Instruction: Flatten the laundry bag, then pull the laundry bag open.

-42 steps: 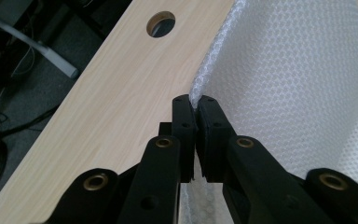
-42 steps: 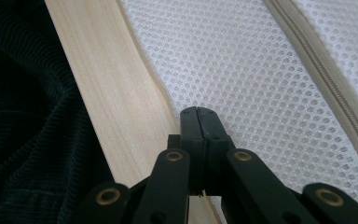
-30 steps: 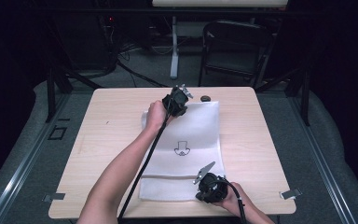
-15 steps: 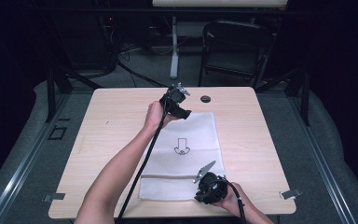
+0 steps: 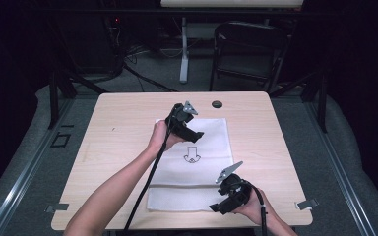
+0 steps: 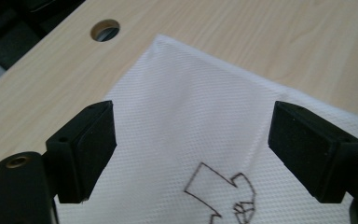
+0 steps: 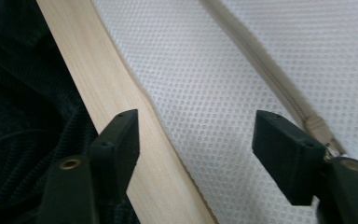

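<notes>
Mesh bag (image 5: 192,152): both hand-held grippers hover, open.

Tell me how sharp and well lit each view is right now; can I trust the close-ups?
High view: table evenly lit, surroundings dark, white mesh bag nearly washed out. Left gripper view: mesh weave and printed arrow sharp, table hole slightly soft. Right gripper view: mesh and zipper crisp, dark area beyond the table edge underexposed.

Dim room, grey floor (image 5: 128,81), folding chair (image 5: 248,51) behind wooden table (image 5: 118,123)
</notes>
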The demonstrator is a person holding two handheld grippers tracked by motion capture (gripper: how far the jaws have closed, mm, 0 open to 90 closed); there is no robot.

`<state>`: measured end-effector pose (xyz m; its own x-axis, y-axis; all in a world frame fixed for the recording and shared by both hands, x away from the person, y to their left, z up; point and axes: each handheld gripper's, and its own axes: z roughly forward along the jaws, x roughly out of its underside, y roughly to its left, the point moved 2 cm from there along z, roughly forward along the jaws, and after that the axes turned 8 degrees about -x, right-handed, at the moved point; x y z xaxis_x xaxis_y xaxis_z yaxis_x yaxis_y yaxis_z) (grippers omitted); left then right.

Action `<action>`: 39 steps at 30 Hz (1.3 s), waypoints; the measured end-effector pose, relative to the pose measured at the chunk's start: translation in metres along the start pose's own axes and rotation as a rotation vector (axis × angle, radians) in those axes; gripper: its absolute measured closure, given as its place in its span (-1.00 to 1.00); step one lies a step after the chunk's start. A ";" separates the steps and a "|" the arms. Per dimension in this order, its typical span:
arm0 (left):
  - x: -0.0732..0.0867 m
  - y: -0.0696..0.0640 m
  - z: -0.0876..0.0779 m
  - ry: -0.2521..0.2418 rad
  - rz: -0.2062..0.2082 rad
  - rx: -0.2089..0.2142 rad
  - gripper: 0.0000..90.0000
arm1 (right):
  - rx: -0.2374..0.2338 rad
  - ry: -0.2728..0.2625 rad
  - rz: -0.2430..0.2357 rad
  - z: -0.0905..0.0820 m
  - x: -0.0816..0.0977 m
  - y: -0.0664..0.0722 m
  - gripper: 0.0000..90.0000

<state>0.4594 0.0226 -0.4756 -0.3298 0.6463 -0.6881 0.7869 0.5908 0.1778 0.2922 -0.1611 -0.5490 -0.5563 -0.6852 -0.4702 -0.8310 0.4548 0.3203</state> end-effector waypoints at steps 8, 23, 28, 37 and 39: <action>0.024 -0.027 -0.024 -0.026 -0.002 0.052 -0.68 | 0.026 -0.055 0.046 -0.017 0.002 -0.008 -0.80; 0.073 -0.049 -0.039 0.064 0.005 0.100 -0.82 | 0.108 -0.094 0.064 -0.038 0.010 -0.024 -0.91; 0.075 -0.049 -0.040 0.051 -0.006 0.100 -0.82 | 0.129 -0.090 0.074 -0.041 0.012 -0.027 -0.89; 0.081 -0.056 -0.036 0.047 -0.025 0.115 -0.83 | 0.170 -0.110 0.063 -0.047 0.015 -0.028 -0.67; 0.081 -0.058 -0.035 0.044 -0.022 0.122 -0.84 | 0.176 -0.118 0.068 -0.048 0.015 -0.029 -0.64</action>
<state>0.3692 0.0574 -0.5170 -0.3681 0.6558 -0.6591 0.8361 0.5436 0.0739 0.3083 -0.2123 -0.5258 -0.5989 -0.5832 -0.5489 -0.7742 0.5969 0.2106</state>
